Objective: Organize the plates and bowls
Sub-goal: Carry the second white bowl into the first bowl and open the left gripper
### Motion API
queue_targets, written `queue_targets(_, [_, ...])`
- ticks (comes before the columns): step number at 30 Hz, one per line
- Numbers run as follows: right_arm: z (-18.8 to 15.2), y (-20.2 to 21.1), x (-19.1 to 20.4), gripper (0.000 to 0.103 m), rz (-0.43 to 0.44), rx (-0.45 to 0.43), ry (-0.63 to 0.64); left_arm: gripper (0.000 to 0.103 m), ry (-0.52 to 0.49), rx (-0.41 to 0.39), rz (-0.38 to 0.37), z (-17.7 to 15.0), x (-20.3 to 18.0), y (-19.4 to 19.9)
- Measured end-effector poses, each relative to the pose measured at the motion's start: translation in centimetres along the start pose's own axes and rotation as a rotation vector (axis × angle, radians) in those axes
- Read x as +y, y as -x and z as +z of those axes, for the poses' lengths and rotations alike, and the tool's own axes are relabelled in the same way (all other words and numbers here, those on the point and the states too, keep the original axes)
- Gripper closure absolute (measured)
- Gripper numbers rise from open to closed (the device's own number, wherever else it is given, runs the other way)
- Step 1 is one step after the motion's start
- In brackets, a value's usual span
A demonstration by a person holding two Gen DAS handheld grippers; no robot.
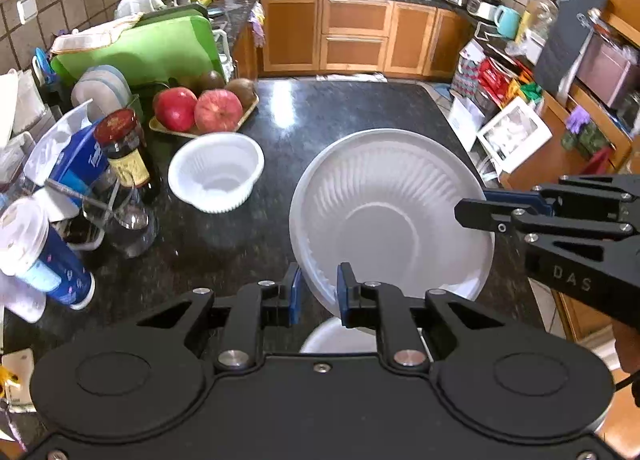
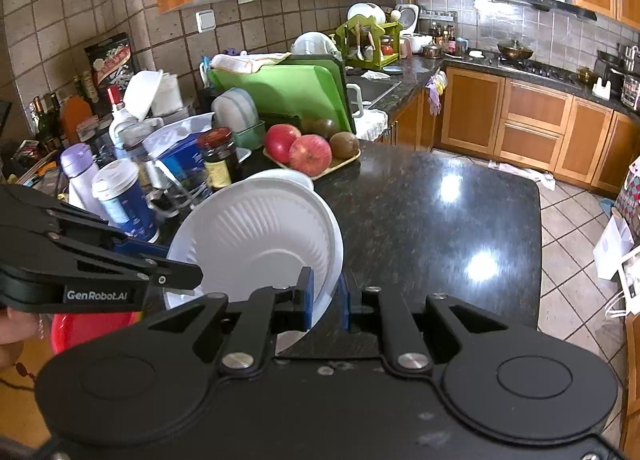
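The white plate (image 1: pixel 390 215) hangs tilted above the dark bench (image 1: pixel 360 107), held by both tongs. The left tongs (image 1: pixel 318 292) grip its near rim, one blue pad on each side of the edge. The right tongs (image 2: pixel 325 296) are closed on the rim at the plate's right side, and the rim passes between their pads. In the left view, a second plate edge shows behind the first one, so it may be two plates together; I cannot tell for sure. A white bowl (image 1: pixel 216 171) stands empty on the bench, left of the plate and apart from it. Far left, a tray (image 1: pixel 200 131) holds two red apples (image 1: pixel 218 109) and some brown fruits (image 1: pixel 242 89). A jar (image 1: pixel 124 147) with a dark lid stands near the bowl.
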State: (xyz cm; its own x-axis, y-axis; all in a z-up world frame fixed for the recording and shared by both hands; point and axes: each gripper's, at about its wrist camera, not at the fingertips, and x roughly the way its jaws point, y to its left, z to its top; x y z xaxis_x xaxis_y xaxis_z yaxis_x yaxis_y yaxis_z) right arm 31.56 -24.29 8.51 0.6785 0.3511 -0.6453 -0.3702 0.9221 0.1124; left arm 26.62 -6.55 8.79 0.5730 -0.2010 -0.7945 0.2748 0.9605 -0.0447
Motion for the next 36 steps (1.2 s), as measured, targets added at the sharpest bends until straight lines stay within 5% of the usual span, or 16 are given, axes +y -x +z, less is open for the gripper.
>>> queue_targets(15, [-7.9,1.5,3.4,0.087,0.019,0.116,-0.074,0.079,-0.068,0.155,-0.038,-6.1,-0.7,0.0])
queue_targets(36, [-8.1,-0.9,2.7,0.080,0.013,0.201,-0.147,0.078,-0.093,0.200,-0.077,-6.9,-0.1,-1.3])
